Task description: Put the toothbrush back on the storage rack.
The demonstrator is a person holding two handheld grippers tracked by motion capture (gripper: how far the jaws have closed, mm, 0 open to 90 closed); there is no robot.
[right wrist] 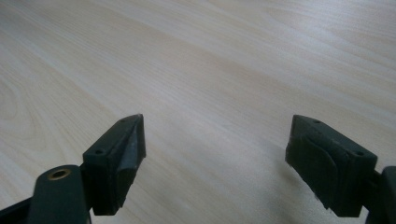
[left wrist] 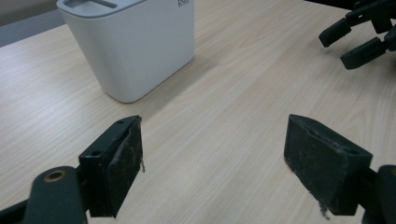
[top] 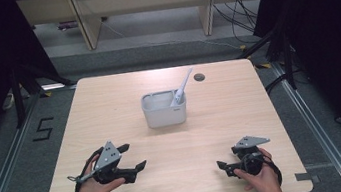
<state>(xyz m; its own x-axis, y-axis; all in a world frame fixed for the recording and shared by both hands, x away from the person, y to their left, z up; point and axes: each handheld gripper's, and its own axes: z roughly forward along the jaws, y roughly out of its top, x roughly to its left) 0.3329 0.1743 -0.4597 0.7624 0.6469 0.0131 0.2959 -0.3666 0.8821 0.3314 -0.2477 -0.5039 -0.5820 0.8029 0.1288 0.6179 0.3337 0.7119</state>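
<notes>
A white rectangular container [top: 164, 109] stands upright in the middle of the wooden table [top: 104, 105]. A white utensil [top: 182, 88] leans out of its right end, handle up and to the right. My left gripper [top: 135, 155] is held near the front left, open and empty, pointing right. In the left gripper view its jaws [left wrist: 212, 163] stand wide apart over bare wood, with the container [left wrist: 133, 46] ahead to the left. My right gripper [top: 224, 167] is at the front right, open and empty, pointing left. The right gripper view has it [right wrist: 215, 163] over bare wood.
A dark round cable hole [top: 199, 77] sits in the table behind the container. The right gripper [left wrist: 357, 39] appears far off in the left gripper view. Black curtains flank the table, and a floor mark "5" [top: 43, 129] lies to the left.
</notes>
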